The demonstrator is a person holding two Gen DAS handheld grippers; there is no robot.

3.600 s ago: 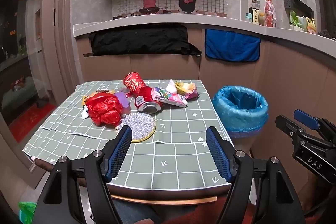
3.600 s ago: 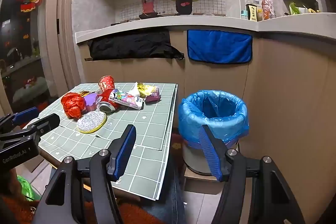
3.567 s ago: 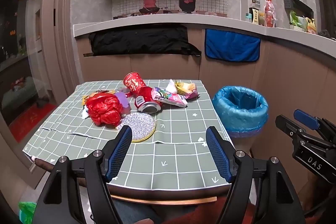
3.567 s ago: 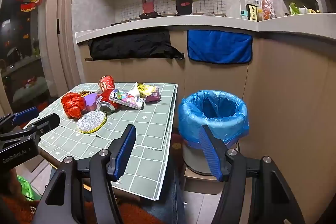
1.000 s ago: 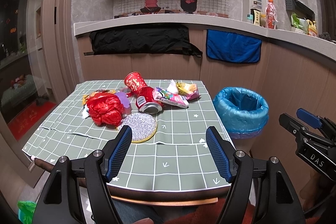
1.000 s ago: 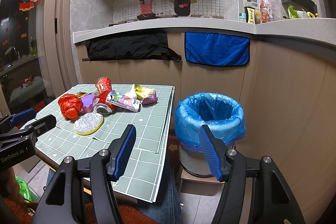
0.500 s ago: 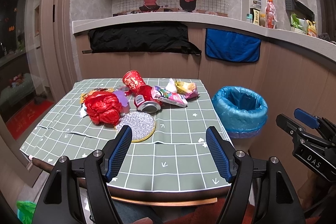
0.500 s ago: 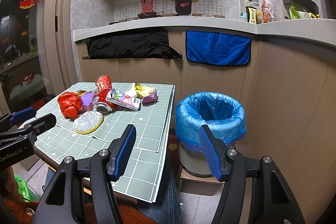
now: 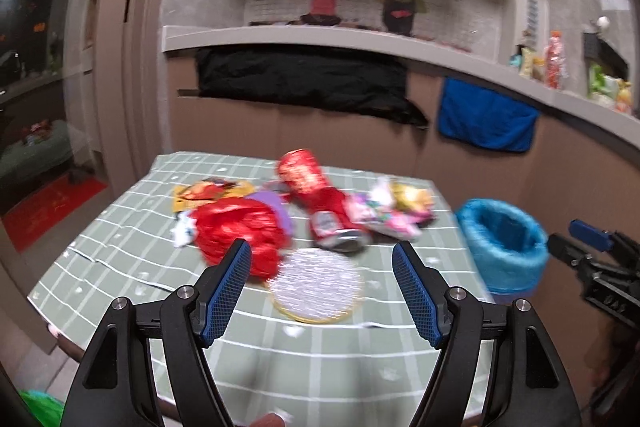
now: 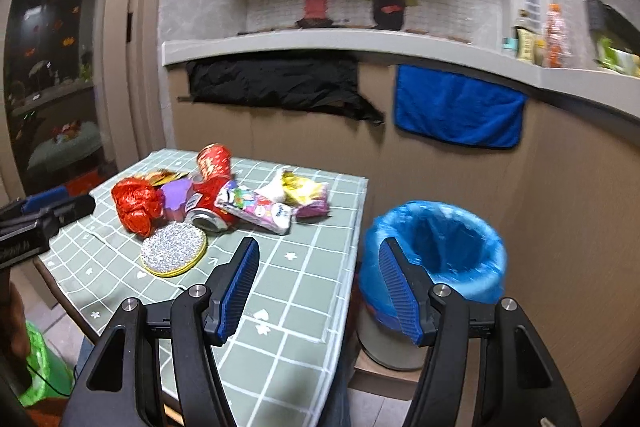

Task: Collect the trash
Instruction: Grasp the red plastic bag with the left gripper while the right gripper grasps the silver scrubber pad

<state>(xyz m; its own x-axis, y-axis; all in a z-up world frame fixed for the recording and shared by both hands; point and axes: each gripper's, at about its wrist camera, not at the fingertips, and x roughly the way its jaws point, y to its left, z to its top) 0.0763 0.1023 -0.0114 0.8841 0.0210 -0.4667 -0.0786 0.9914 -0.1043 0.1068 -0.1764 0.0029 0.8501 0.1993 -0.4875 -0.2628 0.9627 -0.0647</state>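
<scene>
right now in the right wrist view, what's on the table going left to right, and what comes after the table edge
red crumpled bag → purple wrapper → red can → colourful snack packet → yellow wrapper → bin with blue liner, standing past the table's right edge

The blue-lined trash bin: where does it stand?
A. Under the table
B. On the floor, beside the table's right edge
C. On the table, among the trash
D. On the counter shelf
B: the blue-lined trash bin stands low beside the green checked table, whose edge ends just left of it.
</scene>
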